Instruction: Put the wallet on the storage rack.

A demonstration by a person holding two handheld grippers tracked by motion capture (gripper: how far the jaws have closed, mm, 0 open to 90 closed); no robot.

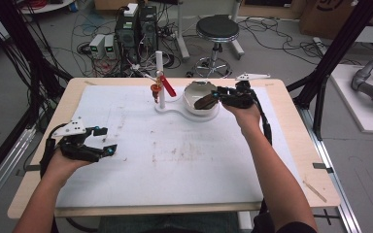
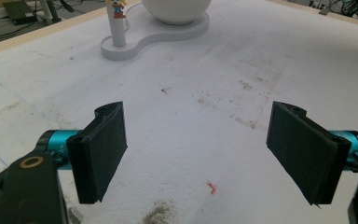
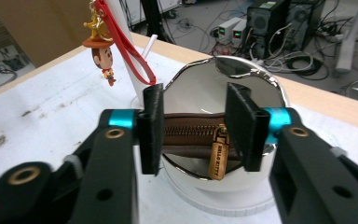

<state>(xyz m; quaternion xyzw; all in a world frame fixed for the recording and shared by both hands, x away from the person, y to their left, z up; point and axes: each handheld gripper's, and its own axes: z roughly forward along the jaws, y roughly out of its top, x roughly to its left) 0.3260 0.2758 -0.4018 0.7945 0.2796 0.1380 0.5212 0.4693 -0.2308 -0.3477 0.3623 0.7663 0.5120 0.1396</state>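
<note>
Because the brown zip pouch is small, soft and light, it looks likely to sag or fold unless taken across its stiffer zipped top edge. It sits at the rim of the white bowl at the table's far side, between the jaws of the right gripper, which stand partly apart around it; whether the pads press it cannot be told. The dangling metal pull could swing. The left gripper hovers open and empty over the table.

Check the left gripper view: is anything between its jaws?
No. The left gripper has its jaws spread wide apart, with the bare white table cover showing between the pads.
</note>
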